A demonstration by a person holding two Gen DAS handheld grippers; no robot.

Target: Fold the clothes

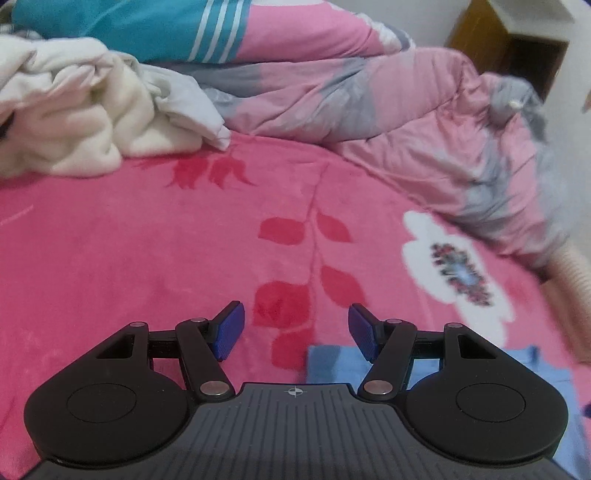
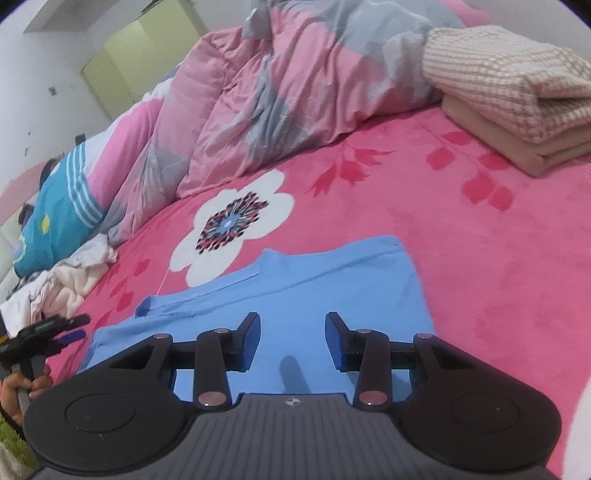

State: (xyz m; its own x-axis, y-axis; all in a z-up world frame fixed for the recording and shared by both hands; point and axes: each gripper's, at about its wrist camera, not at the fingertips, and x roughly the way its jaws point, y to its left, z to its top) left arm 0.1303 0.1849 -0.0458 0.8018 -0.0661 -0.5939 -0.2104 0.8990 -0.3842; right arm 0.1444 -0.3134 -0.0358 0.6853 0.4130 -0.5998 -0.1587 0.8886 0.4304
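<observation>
1. Where spread flat on pink floral bed (image 2: 461,258): blue shirt (image 2: 295,295).
2. Left tongs (image 1: 296,328): parted wide, empty, over bed beside shirt corner.
3. Right tongs (image 2: 291,341): parted narrower, empty, over shirt.
4. Far right: folded checked blanket (image 2: 517,92).

Counting the things on the bed

There is one blue shirt (image 2: 295,291) lying flat, one pile of white clothes (image 1: 74,114), one puffy pink and grey quilt (image 2: 280,92), one blue and pink striped pillow (image 1: 177,26), and one stack of two folded blankets (image 2: 517,99), a checked one on top of a plain tan one. The pink bed cover (image 1: 129,258) has one big white flower (image 2: 232,225) that shows. Two grippers can be seen, the left gripper (image 1: 296,329) and the right gripper (image 2: 291,341), each with two blue pads.
</observation>
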